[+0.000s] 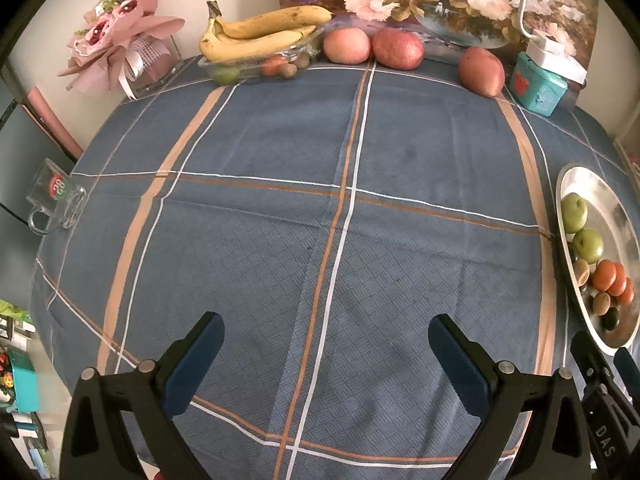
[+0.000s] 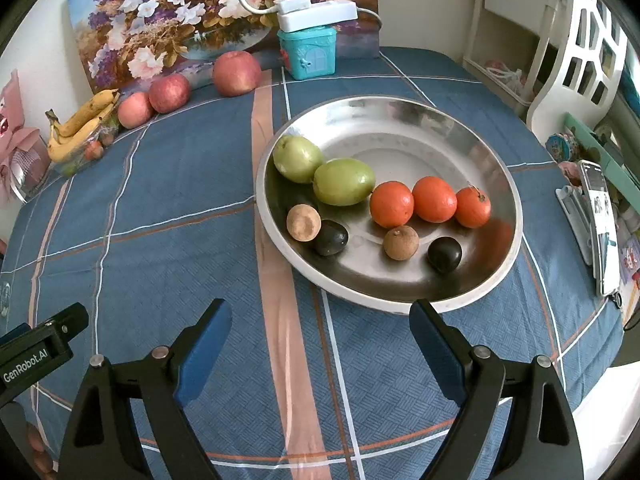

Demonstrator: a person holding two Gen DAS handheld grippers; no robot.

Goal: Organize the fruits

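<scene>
Left gripper (image 1: 326, 354) jaws wide, empty; right gripper (image 2: 320, 338) likewise.

Backdrop as I see it: table under a blue plaid tablecloth (image 1: 280, 152); cream wall (image 2: 420, 4) behind; floral painting (image 2: 168, 20) propped against that wall; pink bouquet (image 1: 116, 36) at the far left corner; white openwork chair (image 2: 580, 52) and cream shelf unit (image 2: 508, 28) at right. Soft, even light.
</scene>
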